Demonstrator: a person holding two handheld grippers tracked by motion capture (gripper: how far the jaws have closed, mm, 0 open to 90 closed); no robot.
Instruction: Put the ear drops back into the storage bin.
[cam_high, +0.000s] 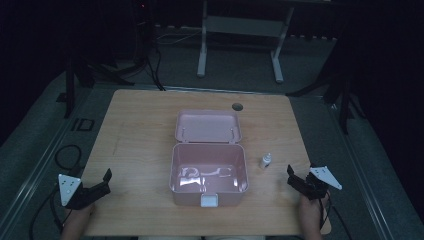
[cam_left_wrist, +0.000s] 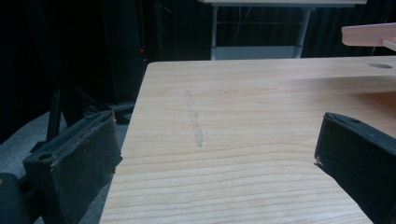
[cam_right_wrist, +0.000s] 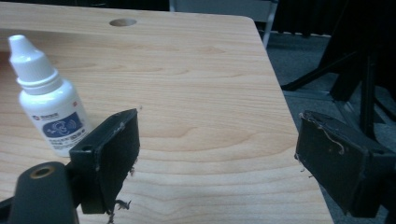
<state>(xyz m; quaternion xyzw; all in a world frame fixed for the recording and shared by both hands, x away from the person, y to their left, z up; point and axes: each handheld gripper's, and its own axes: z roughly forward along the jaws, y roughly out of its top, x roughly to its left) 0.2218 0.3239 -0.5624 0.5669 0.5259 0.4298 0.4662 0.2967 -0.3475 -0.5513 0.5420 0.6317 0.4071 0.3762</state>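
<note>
Wooden table, dark room. Pink box open at centre, dropper bottle upright just right of it. Right gripper wide, empty, near bottle; left gripper wide, idle. Best approach: level, squeeze the body. Right edge close; bare wood between.

Both grippers were chunky black things: left gripper and right gripper each carried a grey three-cornered plate on top, pads frayed at the edges, dark cables trailing behind.
</note>
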